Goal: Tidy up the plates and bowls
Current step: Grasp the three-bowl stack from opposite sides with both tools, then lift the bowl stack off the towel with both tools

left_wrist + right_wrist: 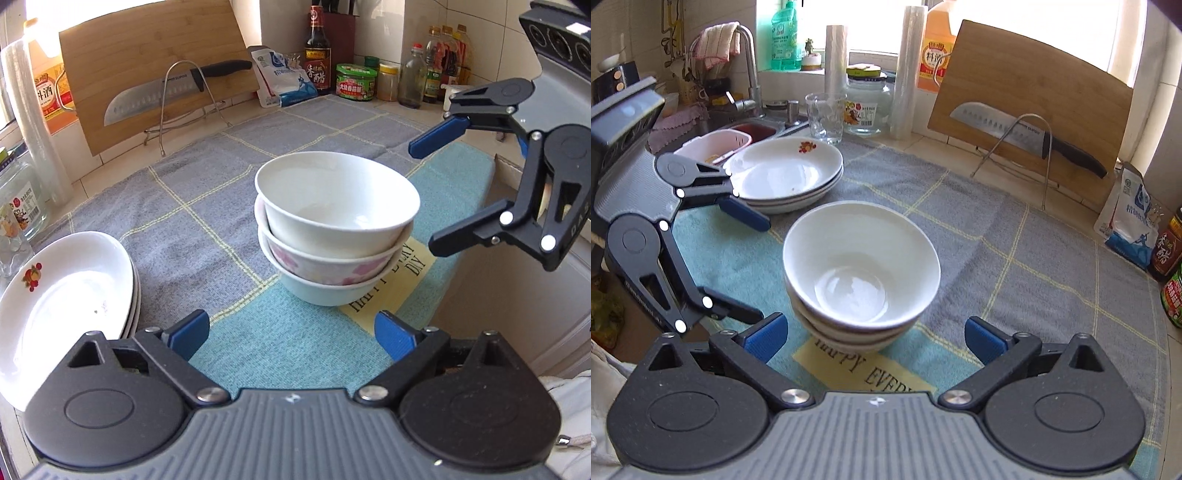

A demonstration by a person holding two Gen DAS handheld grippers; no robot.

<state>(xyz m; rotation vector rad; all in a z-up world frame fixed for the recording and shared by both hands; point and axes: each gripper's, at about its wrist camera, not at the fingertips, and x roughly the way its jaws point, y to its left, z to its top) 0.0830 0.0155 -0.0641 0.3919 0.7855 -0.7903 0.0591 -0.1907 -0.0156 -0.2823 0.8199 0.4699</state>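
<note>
Three nested round ceramic bowls [334, 229], white on top, stand on a grey-and-teal checked cloth [207, 206] over its yellow patch reading "HAPPY EVERY DAY" [871, 373]. Stacked white fruit-print plates [786, 173] sit nearby. Left gripper [291, 334] and right gripper [875, 334] both hold their fingers apart, empty.

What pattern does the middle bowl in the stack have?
Pink flowers on white, on the middle bowl; clearest in the left wrist view.
</note>
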